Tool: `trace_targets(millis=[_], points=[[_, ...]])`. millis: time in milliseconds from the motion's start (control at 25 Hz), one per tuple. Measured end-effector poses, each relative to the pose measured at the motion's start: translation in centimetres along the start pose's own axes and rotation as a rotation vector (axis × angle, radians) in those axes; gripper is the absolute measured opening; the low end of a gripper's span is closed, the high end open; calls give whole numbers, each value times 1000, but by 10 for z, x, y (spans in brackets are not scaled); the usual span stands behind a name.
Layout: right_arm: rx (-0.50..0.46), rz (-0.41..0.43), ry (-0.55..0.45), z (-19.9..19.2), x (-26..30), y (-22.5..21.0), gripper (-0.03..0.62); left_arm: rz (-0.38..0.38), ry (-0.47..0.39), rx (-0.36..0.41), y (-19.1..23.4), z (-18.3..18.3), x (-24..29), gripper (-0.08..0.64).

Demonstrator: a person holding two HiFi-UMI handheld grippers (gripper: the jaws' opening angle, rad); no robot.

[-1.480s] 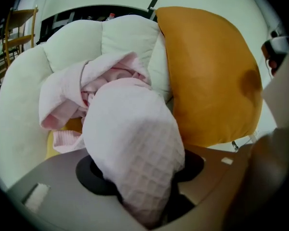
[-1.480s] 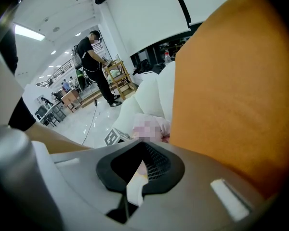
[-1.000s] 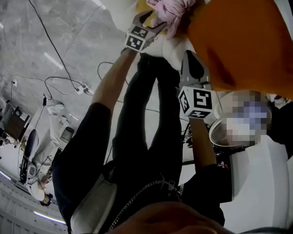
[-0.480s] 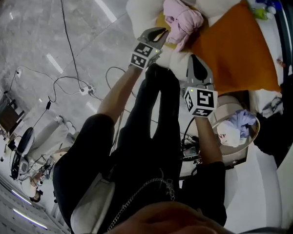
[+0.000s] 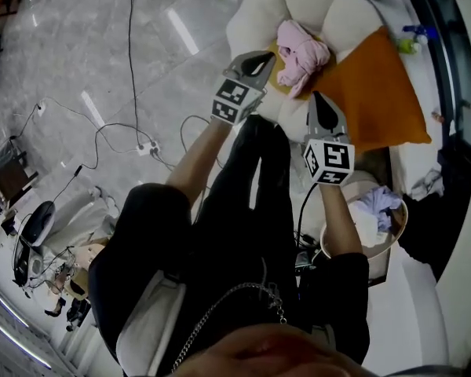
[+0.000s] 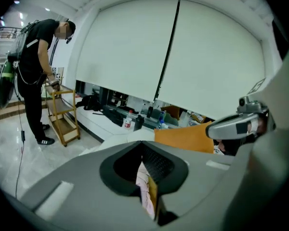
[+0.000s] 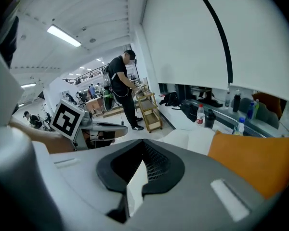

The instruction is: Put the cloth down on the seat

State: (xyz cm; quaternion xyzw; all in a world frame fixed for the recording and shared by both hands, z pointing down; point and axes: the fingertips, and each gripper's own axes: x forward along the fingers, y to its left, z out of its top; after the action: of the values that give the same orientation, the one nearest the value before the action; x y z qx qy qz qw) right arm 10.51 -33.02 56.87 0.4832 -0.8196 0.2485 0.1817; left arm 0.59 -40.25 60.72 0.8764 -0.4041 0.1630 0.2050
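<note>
The pink cloth lies crumpled on the seat of a cream armchair, partly over a yellow cushion. My left gripper hovers just left of the cloth with its jaws shut and nothing in them. In the left gripper view a strip of the pink cloth shows beyond the closed left gripper. My right gripper is below the cloth, near the seat's front edge, also shut and empty. In the right gripper view the right gripper shows only a pale sliver past its jaws.
A big orange cushion leans on the chair's right side. A round basket of laundry stands by my right arm. Cables trail over the grey floor at left. A person stands by a wooden trolley farther off.
The left gripper's jaws were spread at the cloth a second ago; now they are shut and off it. Both grippers and the view have pulled back from the chair.
</note>
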Motion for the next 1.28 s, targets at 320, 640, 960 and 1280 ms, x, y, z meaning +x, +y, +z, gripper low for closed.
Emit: trace_targets(millis=[320, 640, 960, 1280], points=[[-65, 38, -124, 104, -33, 33, 0, -8, -120, 108, -31, 120, -55, 9], [-131, 56, -167, 149, -68, 41, 0, -8, -190, 176, -71, 190, -92, 9], [-163, 67, -177, 169, -83, 49, 0, -3, -180, 203, -82, 206, -111, 9], [-161, 88, -176, 169, -78, 54, 0, 1, -151, 204, -82, 194, -109, 9]])
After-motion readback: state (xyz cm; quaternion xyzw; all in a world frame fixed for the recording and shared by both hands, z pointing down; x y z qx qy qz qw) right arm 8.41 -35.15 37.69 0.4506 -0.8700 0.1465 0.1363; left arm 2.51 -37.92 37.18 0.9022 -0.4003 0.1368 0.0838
